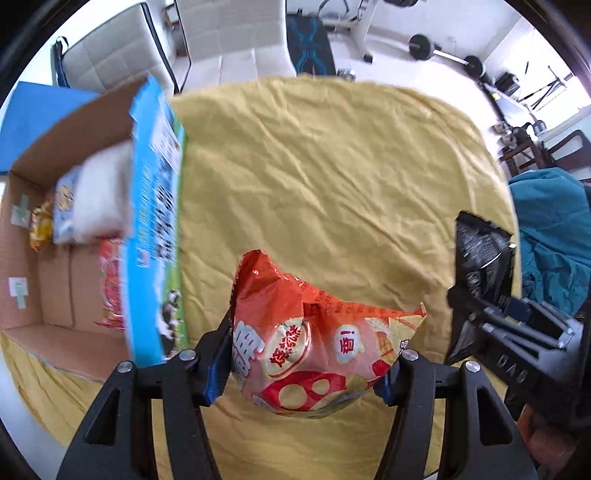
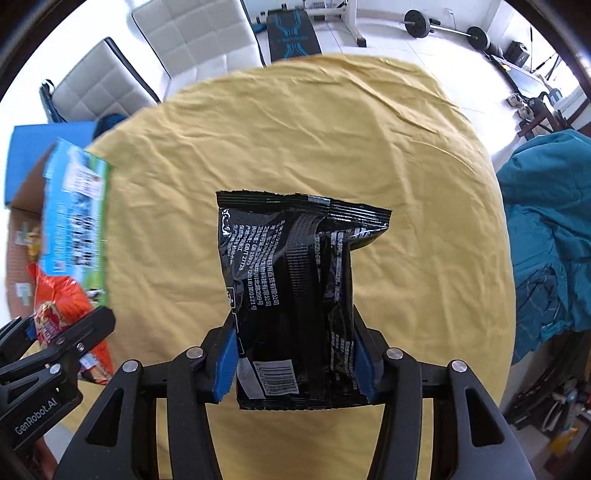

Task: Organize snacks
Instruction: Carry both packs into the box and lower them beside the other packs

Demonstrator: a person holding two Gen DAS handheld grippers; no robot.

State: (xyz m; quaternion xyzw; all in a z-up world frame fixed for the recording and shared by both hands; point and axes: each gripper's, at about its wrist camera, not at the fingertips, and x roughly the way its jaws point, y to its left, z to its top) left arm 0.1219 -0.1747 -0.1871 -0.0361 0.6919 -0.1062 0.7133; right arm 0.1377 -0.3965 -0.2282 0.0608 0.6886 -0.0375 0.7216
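Note:
My left gripper (image 1: 304, 363) is shut on an orange-red snack bag (image 1: 306, 336), lifted above the yellow cloth. To its left lies an open cardboard box (image 1: 40, 295) with a blue printed flap (image 1: 155, 221); inside it lie a white packet (image 1: 92, 195), a yellow packet (image 1: 40, 225) and a red packet (image 1: 110, 284). My right gripper (image 2: 295, 358) is shut on a black snack bag (image 2: 291, 295), held upright over the table's middle. In the left wrist view that black bag (image 1: 480, 266) and the right gripper (image 1: 461, 306) show at the right edge.
A round table under a wrinkled yellow cloth (image 2: 295, 129) fills both views. White padded chairs (image 2: 192, 33) stand behind it. A teal garment (image 2: 546, 229) hangs at the right. Gym gear and a barbell (image 2: 443, 27) stand on the floor beyond. A blue mat (image 1: 37, 110) lies behind the box.

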